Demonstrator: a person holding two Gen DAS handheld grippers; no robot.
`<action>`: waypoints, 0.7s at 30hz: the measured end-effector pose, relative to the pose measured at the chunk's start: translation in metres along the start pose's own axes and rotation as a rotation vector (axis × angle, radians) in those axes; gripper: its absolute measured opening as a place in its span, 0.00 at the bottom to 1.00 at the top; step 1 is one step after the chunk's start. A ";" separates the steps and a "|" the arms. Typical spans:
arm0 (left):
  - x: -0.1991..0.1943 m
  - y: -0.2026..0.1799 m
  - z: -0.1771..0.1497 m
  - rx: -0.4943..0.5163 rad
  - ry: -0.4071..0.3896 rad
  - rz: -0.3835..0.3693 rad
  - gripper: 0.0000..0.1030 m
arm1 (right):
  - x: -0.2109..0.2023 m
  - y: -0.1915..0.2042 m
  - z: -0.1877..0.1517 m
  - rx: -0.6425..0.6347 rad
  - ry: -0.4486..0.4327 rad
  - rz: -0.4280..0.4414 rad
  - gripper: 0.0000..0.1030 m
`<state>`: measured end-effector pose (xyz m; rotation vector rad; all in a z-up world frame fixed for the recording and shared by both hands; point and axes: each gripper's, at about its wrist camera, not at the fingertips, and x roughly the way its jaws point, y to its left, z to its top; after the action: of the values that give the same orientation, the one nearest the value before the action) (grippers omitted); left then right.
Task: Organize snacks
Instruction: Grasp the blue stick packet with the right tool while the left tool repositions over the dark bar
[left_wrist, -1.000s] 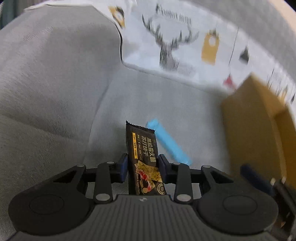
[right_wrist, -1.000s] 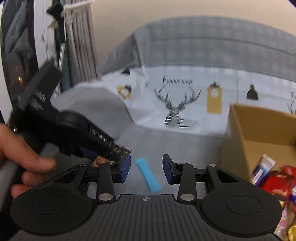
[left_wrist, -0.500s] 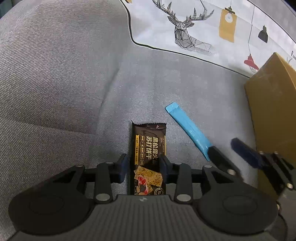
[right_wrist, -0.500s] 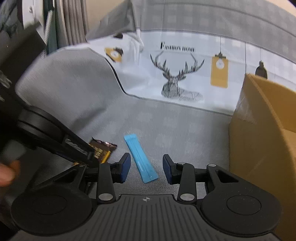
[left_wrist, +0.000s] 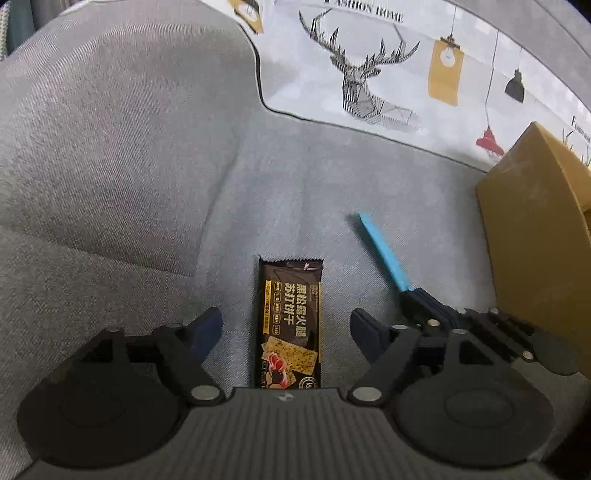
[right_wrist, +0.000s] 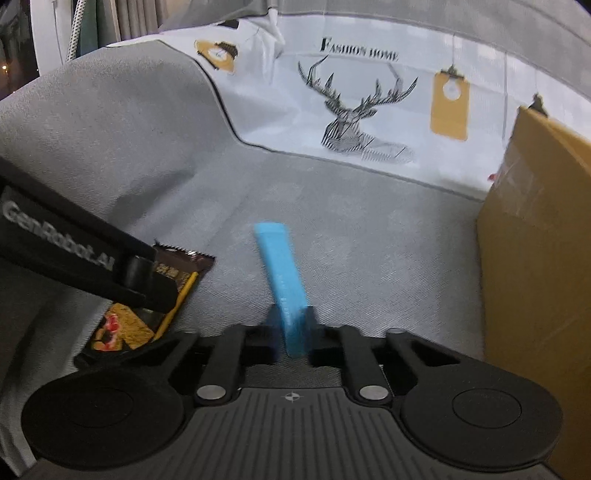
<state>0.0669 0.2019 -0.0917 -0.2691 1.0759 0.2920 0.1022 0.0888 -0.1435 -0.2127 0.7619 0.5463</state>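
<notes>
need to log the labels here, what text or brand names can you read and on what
"FASHION HOME": printed on the white deer-print cloth.
"GenRobot.AI": on the left gripper arm, seen in the right wrist view.
Dark cracker packet: yellow Chinese characters, too blurred to quote reliably.
Blue stick pack: tiny print, unreadable.

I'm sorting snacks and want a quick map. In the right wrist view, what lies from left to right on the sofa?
Left gripper over the dark cracker pack → blue stick, pinched at its near end by the right gripper → cardboard box.
</notes>
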 end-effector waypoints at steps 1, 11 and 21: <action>-0.002 0.000 0.000 -0.004 -0.007 -0.002 0.81 | -0.004 -0.002 0.001 0.008 -0.008 0.004 0.02; -0.019 -0.009 -0.007 -0.057 -0.018 -0.019 1.00 | -0.079 -0.021 0.003 0.071 0.013 0.090 0.00; -0.021 -0.005 -0.009 -0.105 0.002 -0.005 1.00 | -0.106 -0.021 -0.027 0.156 0.082 0.115 0.04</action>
<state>0.0524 0.1916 -0.0764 -0.3665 1.0635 0.3444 0.0345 0.0200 -0.0880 -0.0471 0.8966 0.5863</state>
